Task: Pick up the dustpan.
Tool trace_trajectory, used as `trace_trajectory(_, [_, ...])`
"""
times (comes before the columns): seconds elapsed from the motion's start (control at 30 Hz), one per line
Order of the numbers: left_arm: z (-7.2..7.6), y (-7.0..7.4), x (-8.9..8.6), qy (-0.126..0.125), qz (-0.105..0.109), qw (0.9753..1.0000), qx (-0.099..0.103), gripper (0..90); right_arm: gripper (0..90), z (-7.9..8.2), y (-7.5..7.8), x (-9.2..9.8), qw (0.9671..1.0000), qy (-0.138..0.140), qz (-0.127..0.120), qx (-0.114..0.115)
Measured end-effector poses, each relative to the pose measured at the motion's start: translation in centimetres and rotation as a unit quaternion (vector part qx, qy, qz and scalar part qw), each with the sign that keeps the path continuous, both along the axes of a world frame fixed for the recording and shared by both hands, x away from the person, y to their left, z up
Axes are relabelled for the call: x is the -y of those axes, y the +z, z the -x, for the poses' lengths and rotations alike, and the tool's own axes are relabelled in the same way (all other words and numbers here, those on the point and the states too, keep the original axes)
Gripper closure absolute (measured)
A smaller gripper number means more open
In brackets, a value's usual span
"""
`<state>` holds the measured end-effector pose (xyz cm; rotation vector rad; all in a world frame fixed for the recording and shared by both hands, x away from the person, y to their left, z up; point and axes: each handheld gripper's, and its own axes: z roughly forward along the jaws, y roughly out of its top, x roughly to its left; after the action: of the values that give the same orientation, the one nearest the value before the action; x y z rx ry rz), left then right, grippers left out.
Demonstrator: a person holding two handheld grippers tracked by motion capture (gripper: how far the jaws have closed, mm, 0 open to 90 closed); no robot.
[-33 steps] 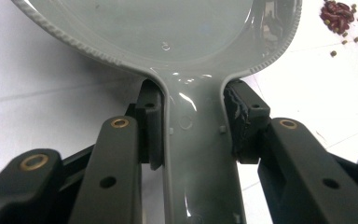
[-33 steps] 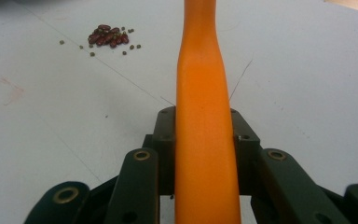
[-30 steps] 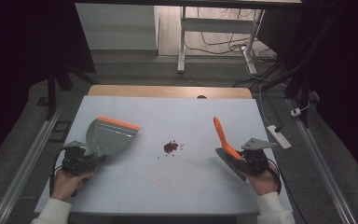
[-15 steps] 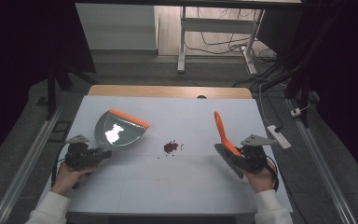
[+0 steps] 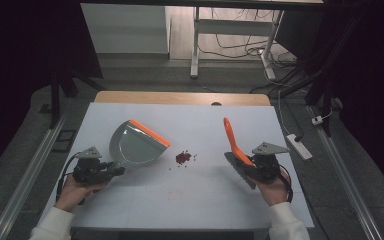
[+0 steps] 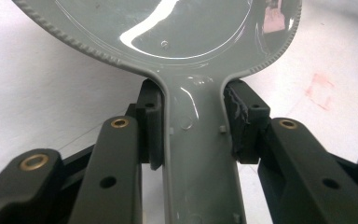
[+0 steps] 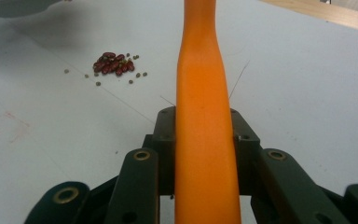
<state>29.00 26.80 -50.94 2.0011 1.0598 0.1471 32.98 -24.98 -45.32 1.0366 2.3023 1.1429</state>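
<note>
A grey dustpan (image 5: 136, 145) with an orange front lip is held by its handle (image 6: 198, 154) in my left gripper (image 5: 111, 170), jaws shut on it, at the table's left. The pan's lip points toward a small heap of dark red beans (image 5: 183, 157) in the middle of the white table (image 5: 195, 200). On the right, my right gripper (image 5: 252, 167) is shut on a hand brush with an orange handle (image 5: 233, 140) that stands up and away; its grey bristles (image 5: 240, 170) hang toward the table. In the right gripper view the beans (image 7: 114, 63) lie ahead to the left of the orange handle (image 7: 205, 107).
A few loose small greenish grains (image 7: 137, 74) lie scattered around the heap. Faint red marks (image 7: 7, 126) stain the table. A white power strip (image 5: 297, 145) lies on the floor past the table's right edge. A desk frame (image 5: 196, 45) and cables sit beyond the far edge.
The left gripper has carried the dustpan right and nearer, toward the beans, and tilted its pan more level. The right gripper and brush have hardly moved.
</note>
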Motion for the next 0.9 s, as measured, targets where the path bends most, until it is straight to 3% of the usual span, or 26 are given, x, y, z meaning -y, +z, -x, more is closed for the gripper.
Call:
trace_trajectory(0.57, [0.2,0.0,0.3,-0.042,-0.009,0.9991,0.0,61.7,70.2,-2.5,0.9,-2.1,0.9998,0.008,-0.011,0.012])
trace_trajectory(0.9, [0.4,0.3,0.7,-0.072,-0.014,0.9973,-0.008,61.7,70.1,-3.9,1.3,-3.5,0.9996,0.012,-0.021,0.016])
